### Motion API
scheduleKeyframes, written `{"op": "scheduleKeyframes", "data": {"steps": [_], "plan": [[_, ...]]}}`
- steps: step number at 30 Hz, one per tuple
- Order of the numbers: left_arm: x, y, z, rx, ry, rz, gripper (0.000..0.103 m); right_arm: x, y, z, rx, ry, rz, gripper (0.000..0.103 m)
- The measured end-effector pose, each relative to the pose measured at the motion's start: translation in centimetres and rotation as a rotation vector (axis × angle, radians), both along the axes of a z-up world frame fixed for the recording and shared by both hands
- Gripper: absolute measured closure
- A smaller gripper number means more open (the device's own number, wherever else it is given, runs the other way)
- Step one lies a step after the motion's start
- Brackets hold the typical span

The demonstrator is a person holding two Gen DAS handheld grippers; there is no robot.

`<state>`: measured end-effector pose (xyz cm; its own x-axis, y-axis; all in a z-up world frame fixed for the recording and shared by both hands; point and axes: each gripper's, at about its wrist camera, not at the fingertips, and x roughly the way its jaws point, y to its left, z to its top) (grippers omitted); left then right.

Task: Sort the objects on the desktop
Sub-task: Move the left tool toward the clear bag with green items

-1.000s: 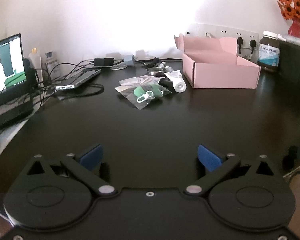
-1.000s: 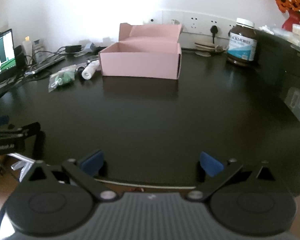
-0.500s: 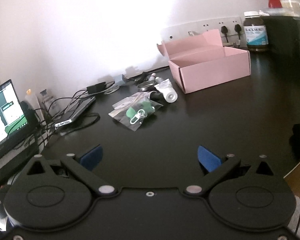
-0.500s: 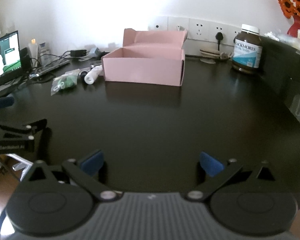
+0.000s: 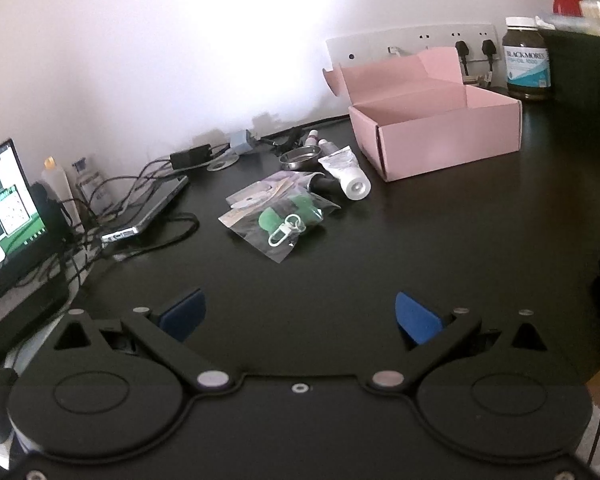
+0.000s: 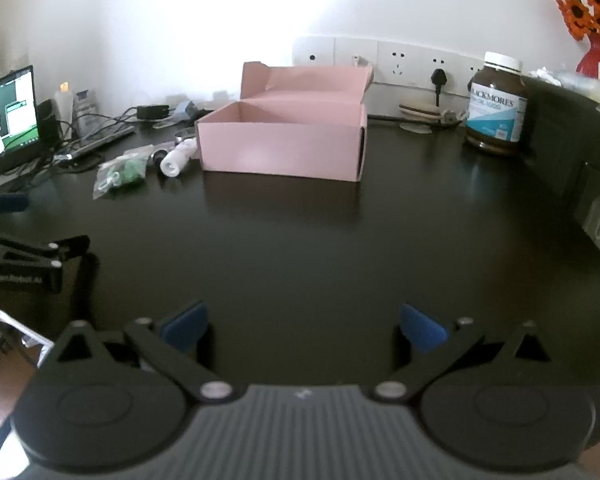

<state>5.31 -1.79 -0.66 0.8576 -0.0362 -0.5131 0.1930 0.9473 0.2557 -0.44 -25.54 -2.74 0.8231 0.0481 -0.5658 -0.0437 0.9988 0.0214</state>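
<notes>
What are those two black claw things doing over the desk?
A person holds one in each hand to tidy the desk. The left gripper and the right gripper are both open and hold nothing. The pink box sits open. Beside it lie a white tube and a clear bag with green things, not yet picked up.

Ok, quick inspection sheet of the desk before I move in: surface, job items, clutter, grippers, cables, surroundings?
Surface: dark desk, bare in the middle.
Job's things: open pink box, looks empty; clear bag with green item, white tube and metal dish lie beside it.
Clutter: brown supplement jar.
Grippers: left gripper and right gripper open, empty.
Cables: tangle by the laptop.
Surroundings: wall sockets, orange flowers.
</notes>
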Motion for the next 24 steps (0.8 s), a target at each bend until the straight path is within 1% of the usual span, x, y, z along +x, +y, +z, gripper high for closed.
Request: {"op": "scheduleKeyframes", "data": {"steps": [6,10,15,21,24], "plan": [[0.9,0.8,0.3,-0.068,0.030,-0.003,0.000,0.1,0.0,0.0,-0.001,-0.004,-0.001,0.001],[1.9,1.5,0.4,-0.122,0.070,0.003,0.000,0.2,-0.1,-0.1,0.000,-0.013,-0.004,0.001],[3.6,2.7,0.7,-0.211,0.111,0.040,0.000,0.4,-0.2,-0.1,0.001,-0.021,-0.006,0.001],[6.1,3.5,1.4,-0.283,0.152,0.090,0.000,0.7,-0.4,-0.2,0.002,-0.030,-0.010,0.001],[6.9,3.7,1.6,-0.319,0.154,0.104,0.000,1.0,-0.4,-0.2,0.002,-0.031,-0.013,0.001]]}}
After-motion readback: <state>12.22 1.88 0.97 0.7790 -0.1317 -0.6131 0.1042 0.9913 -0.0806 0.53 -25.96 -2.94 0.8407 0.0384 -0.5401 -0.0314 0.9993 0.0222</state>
